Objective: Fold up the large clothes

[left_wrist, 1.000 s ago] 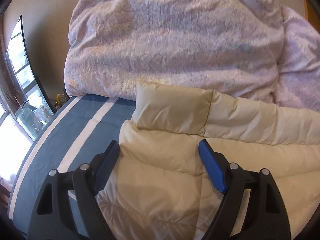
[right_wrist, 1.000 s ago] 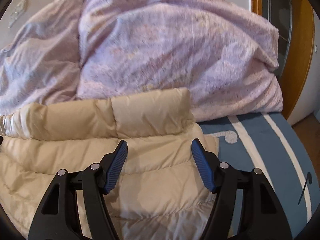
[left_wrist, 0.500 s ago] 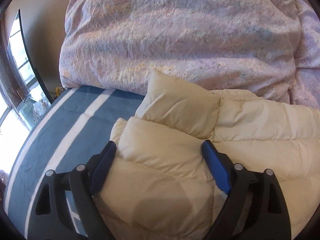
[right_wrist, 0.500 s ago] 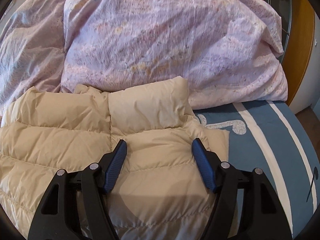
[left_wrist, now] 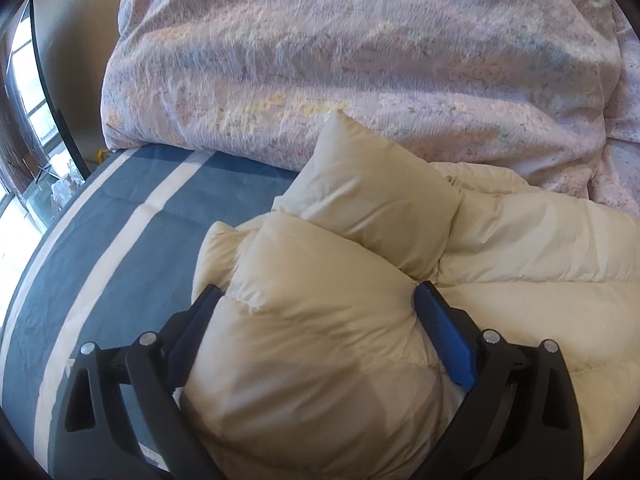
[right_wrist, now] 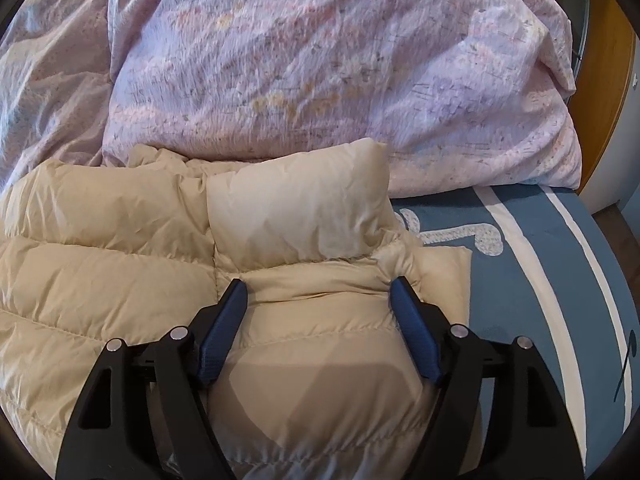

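Observation:
A cream quilted puffer jacket (left_wrist: 500, 248) lies on the bed, its collar end towards the duvet. In the left wrist view my left gripper (left_wrist: 316, 300) is open, its blue pads straddling a bulging fold at the jacket's left corner. In the right wrist view the jacket (right_wrist: 120, 248) fills the lower left, and my right gripper (right_wrist: 318, 294) is open, its pads on either side of a puffed section just below the raised collar flap (right_wrist: 296, 204). Whether the pads press the fabric is unclear.
A bunched lilac patterned duvet (left_wrist: 360, 60) rises right behind the jacket and also shows in the right wrist view (right_wrist: 320, 60). The blue bedsheet with white stripes (left_wrist: 132, 216) lies left of the jacket. A window (left_wrist: 24, 92) is at far left, a wooden door frame (right_wrist: 604, 80) at far right.
Both grippers have moved forward and down onto the jacket. The jacket's far edge has bunched up towards the duvet, and the collar flaps now stand higher.

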Tool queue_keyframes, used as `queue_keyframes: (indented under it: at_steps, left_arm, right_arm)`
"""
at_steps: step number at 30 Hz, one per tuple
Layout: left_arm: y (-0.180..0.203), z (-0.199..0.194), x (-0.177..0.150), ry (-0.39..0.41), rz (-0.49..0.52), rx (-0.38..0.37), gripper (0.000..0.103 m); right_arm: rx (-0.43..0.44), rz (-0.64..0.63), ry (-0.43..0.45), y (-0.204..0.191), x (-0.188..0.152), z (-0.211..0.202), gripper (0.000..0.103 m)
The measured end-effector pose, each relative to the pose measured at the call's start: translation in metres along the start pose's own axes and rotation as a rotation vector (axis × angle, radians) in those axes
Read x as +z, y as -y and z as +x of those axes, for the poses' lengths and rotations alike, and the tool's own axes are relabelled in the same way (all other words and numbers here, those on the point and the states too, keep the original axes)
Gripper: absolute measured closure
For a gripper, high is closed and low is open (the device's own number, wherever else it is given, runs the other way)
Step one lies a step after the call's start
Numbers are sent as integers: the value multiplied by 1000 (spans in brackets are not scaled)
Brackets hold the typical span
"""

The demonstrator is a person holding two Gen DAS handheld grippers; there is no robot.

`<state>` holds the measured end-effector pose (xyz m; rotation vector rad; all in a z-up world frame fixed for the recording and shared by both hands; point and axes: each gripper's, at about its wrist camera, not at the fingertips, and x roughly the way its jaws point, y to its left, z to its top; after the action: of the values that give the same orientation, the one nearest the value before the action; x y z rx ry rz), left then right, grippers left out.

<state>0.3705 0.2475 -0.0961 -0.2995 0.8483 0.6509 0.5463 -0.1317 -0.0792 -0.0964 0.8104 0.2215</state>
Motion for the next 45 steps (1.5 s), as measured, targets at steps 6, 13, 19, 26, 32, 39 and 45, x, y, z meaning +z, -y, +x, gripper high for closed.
queue_keyframes:
  at_steps: [6,13,19,26,32,39,45]
  left_arm:
    - [-3,7,1,-15,-4,-4,5]
    - [-2,9,0,-21,0,2,4]
    - [0,10,1,-27,4,5,3]
    - [-1,10,1,-26,2,4,3]
    - [-1,11,0,-26,1,4,2]
    - [-1,11,0,-25,0,4,2]
    - [-1,11,1,-24,-1,4,2]
  right_arm:
    - [-4,-2,-8,-2,1,5,26]
    - [-4,-2,-13,-5,4,11,24]
    - [0,5,-15,-2,3,12,23]
    - [-2,12,-14,-1,1,8,23]
    - [-2,15,-14,0,0,7,23]
    - [-2,17,-14,1,-1,6,22]
    - [-2,17,-13,1,-1,5,22]
